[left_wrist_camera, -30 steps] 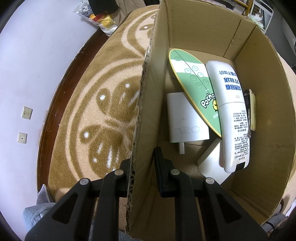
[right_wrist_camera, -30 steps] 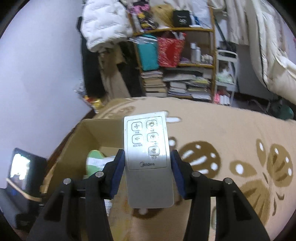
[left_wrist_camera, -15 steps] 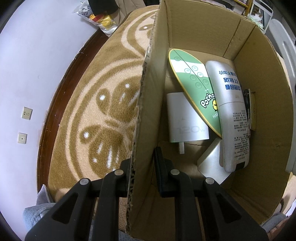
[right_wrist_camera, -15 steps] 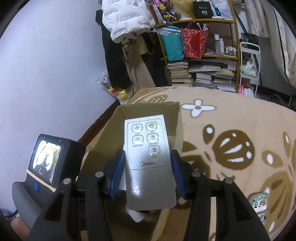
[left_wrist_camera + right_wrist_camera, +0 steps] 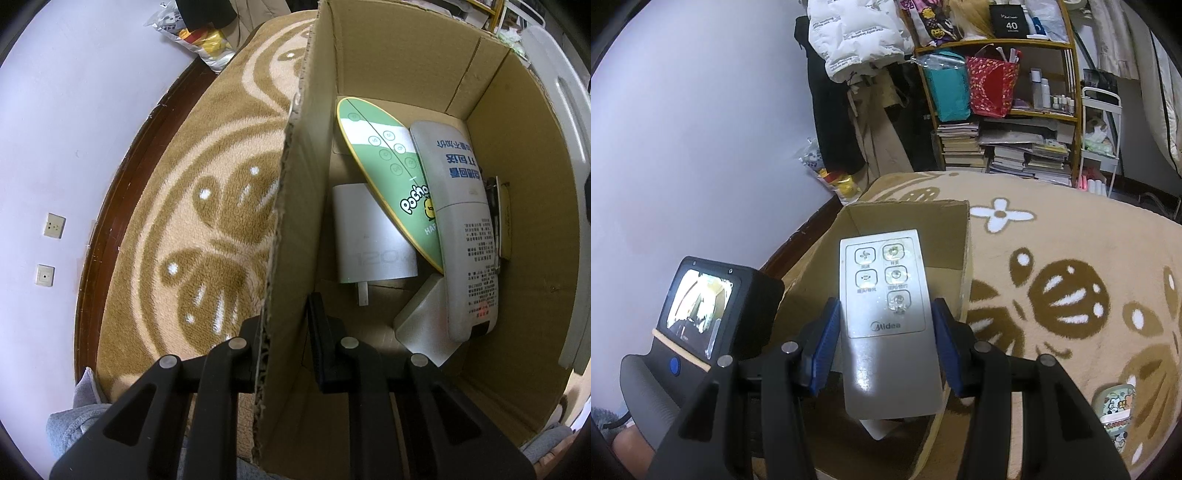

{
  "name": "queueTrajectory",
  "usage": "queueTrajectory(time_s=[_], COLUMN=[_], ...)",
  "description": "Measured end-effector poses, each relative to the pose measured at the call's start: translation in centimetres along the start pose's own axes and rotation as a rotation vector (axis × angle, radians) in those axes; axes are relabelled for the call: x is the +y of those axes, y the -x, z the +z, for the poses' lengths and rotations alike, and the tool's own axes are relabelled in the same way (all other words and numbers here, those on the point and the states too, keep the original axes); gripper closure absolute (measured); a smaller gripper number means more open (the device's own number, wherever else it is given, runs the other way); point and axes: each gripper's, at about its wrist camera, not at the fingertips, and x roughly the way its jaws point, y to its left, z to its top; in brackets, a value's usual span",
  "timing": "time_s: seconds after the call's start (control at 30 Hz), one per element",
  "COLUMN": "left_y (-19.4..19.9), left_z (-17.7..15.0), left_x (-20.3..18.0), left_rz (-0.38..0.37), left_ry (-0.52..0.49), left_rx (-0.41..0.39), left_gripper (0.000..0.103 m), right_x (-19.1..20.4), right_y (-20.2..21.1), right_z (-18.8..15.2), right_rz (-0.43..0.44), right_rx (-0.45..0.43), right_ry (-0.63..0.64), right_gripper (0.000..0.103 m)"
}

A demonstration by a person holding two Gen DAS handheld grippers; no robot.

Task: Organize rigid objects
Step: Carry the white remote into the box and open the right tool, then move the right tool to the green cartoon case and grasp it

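The left claw (image 5: 282, 332) is clamped on the near part of the left wall of the cardboard box (image 5: 524, 229), one finger outside, one inside. The box stands on the patterned carpet (image 5: 192, 206) near its wall-side edge and holds a green remote (image 5: 384, 155) and a white remote (image 5: 465, 236). The right claw (image 5: 884, 343) grips a silver Midea remote (image 5: 886, 295) by its sides, held above the box.

The grey remote (image 5: 890, 325) reads "Midea", the green oval card (image 5: 391, 177) "Pocha", a black bag (image 5: 1010, 22) "40".
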Motion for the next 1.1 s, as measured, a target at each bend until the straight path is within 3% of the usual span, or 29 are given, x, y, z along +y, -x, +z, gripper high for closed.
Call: queueTrajectory(time_s=[0.37, 0.43, 0.5, 0.6, 0.9, 1.1], left_y=[0.1, 0.1, 0.0, 0.0, 0.0, 0.0], left_z=[0.1, 0.0, 0.0, 0.0, 0.0, 0.0], left_x=[0.4, 0.4, 0.5, 0.5, 0.5, 0.2], left_rz=[-0.013, -0.008, -0.008, -0.009, -0.012, -0.002], left_ry=[0.017, 0.013, 0.013, 0.013, 0.016, 0.008], left_rx=[0.003, 0.002, 0.003, 0.004, 0.005, 0.004], left_gripper=[0.087, 0.087, 0.087, 0.087, 0.087, 0.087], right_x=[-1.2, -1.8, -2.4, -3.5, -8.3, -11.7], right_y=[1.7, 1.9, 2.3, 2.8, 2.8, 2.6], right_z=[0.5, 0.7, 0.8, 0.9, -0.4, -2.3], right_rz=[-0.027, -0.051, -0.093, -0.151, -0.316, -0.38], right_rx=[-0.034, -0.035, -0.05, -0.066, 0.012, 0.062], right_ry=[-0.018, -0.015, -0.011, -0.008, -0.072, -0.146], right_gripper=[0.049, 0.039, 0.021, 0.012, 0.01, 0.01])
